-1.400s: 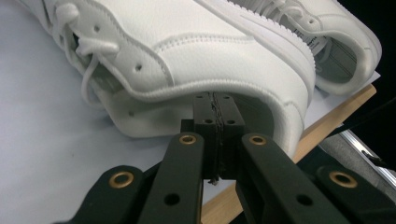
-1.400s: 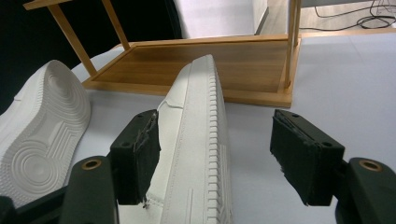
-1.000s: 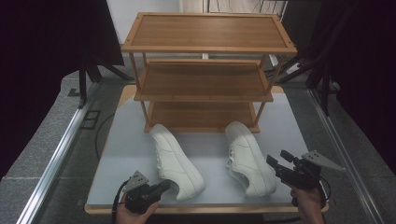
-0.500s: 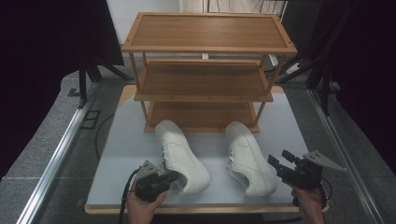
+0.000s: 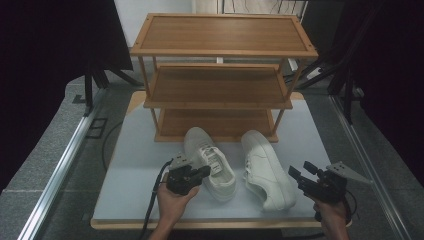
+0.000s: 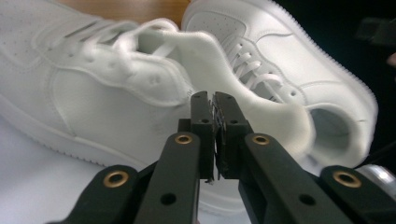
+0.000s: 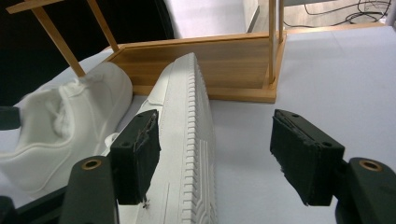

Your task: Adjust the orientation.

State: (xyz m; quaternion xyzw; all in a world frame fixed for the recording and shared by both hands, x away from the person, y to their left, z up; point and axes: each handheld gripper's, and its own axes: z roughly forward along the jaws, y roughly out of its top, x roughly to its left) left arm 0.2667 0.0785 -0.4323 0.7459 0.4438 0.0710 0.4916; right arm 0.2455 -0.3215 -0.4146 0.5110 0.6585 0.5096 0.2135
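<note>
Pale grey counter point(image 5: 140, 165) with a wooden front edge, sitting between grey floor strips with metal rails; the room around it was dark, black drapes on both sides. A three-tier wooden shoe rack point(image 5: 220, 87) stood at the far half of the counter, shelves bare.

Two white lace-up sneakers lay in front of the rack, toes toward its bottom shelf. The left white sneaker point(image 5: 209, 162) was just beside your left gripper point(image 5: 200, 173); the right white sneaker point(image 5: 267, 170) lay near your right gripper point(image 5: 298, 173), apart from it.

Left gripper: jaws nearly together after just easing open a little, clamped on nothing. Your left gripper view put the pads right at the left sneaker's point(image 6: 93, 88) padded heel collar, with the right sneaker point(image 6: 280, 70) behind it, detail the high view lacked.

Right gripper point(image 7: 215, 158): jaws spread wide, released, hovering. Its view showed the right sneaker's point(image 7: 187, 154) ribbed sole edge running up between the jaws, untouched by the pads, plus the rack's bottom shelf point(image 7: 219, 60) close behind the toe.
</note>
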